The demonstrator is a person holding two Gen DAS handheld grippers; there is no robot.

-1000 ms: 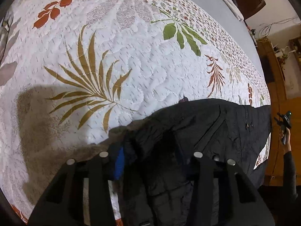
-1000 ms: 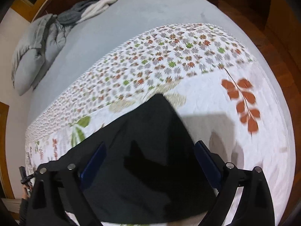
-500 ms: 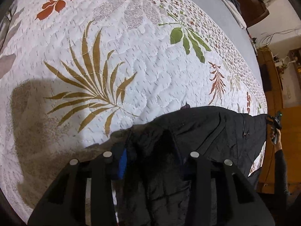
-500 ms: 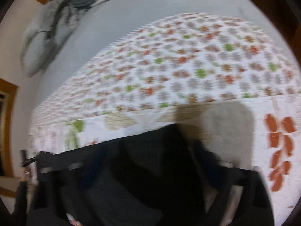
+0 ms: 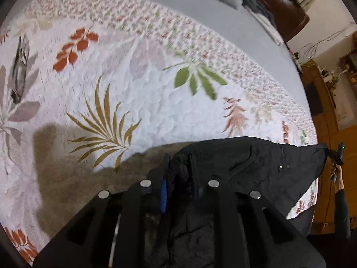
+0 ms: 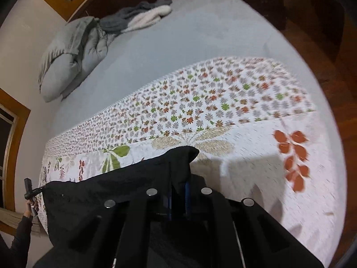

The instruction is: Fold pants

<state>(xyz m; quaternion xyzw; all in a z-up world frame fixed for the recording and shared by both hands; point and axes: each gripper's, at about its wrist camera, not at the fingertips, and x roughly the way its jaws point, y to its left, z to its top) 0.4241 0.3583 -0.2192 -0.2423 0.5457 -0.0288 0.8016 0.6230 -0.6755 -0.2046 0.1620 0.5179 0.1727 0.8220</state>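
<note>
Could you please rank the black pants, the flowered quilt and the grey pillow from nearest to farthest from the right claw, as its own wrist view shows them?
1. black pants: clamped in the right claw.
2. flowered quilt: spread just beyond, ahead.
3. grey pillow: far upper left, at the bed's head.

From my seat I saw a white quilt (image 5: 156, 102) printed with leaves and small flowers, spread over the near part of a bed with a pale blue sheet (image 6: 189, 44). A grey pillow (image 6: 67, 58) lay crumpled at the head of the bed, with a grey and white fleecy blanket (image 6: 142, 17) bunched just beside it. Dark wooden floor (image 6: 323, 51) ran along the far side of the bed, and a wooden window frame (image 6: 13, 134) stood against the cream wall (image 6: 24, 35).
</note>
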